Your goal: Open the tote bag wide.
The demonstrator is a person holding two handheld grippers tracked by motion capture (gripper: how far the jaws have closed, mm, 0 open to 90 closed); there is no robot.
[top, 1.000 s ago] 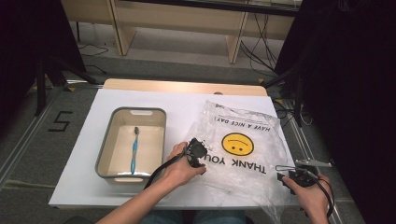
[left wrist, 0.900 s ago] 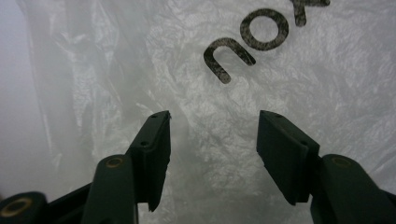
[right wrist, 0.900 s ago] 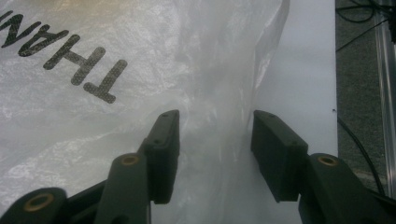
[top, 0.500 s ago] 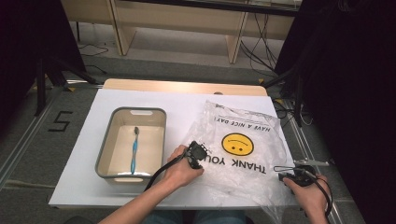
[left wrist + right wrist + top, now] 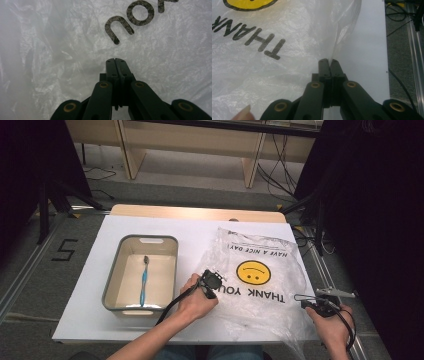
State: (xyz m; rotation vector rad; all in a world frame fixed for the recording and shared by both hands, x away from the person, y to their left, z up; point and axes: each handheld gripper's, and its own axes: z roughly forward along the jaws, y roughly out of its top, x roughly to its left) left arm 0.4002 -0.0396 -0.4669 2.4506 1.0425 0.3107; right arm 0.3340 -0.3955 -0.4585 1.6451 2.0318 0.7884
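A clear plastic bag (image 5: 260, 270) printed with a yellow smiley and "THANK YOU" lies flat on the right half of the white table (image 5: 85, 320). My left gripper (image 5: 216, 282) presses down on the bag's left part near the "YOU" lettering (image 5: 130, 21). Its jaws have just been closing and now meet (image 5: 115, 60), pinching the thin film. My right gripper (image 5: 306, 300) is at the bag's near right edge. Its jaws have also just been closing and are shut (image 5: 329, 61) on a fold of the bag's edge (image 5: 339, 37).
A grey tub (image 5: 112, 275) stands on the left half of the table with a blue toothbrush (image 5: 144, 280) lying inside. Bare table shows behind the bag. Cables (image 5: 280, 165) and a wooden bench lie on the floor beyond the far edge.
Both hands have stayed where they were on the bag. The bag, tub and toothbrush have not moved.
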